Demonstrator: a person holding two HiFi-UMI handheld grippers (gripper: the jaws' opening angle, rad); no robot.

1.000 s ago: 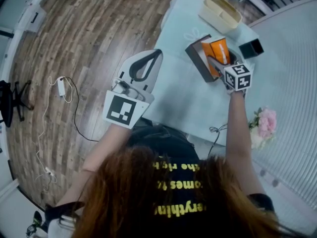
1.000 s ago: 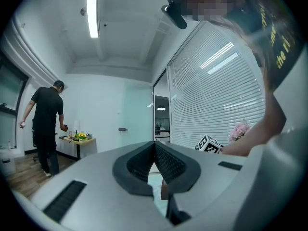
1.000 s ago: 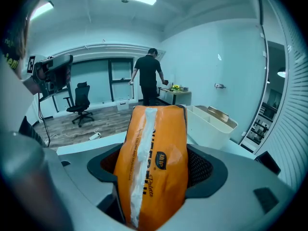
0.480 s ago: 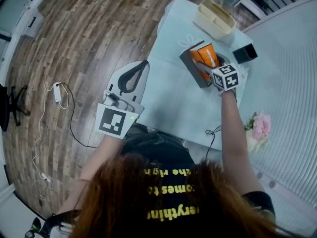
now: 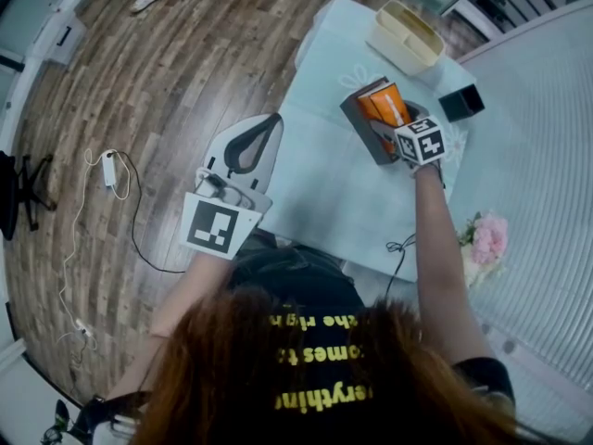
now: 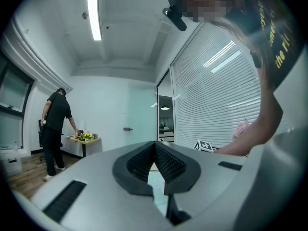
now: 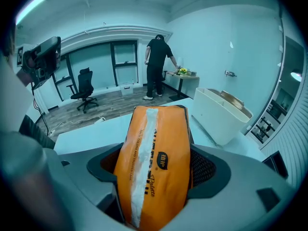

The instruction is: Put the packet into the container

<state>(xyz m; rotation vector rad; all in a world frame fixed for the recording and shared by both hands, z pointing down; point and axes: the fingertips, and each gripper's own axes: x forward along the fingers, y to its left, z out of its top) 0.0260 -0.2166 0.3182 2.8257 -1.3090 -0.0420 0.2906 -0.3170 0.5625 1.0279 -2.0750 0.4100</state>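
**While clamped, the packet meets the grey box**

Pinched between the right gripper's (image 7: 154,173) jaws, the orange packet (image 5: 387,108) stands against the open grey box (image 5: 355,119). A cream tub (image 5: 405,37) sits farther off and a black box (image 5: 460,102) sits to the right. Bare table (image 5: 324,188) lies left and near. The left gripper (image 6: 155,150), jaws together, hangs at the table's left edge. Little has shifted since half a second ago.

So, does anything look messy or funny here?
Nothing looks spilled or broken. The only odd bit is the orange packet sticking out of the grey container, with the right gripper shut on it.
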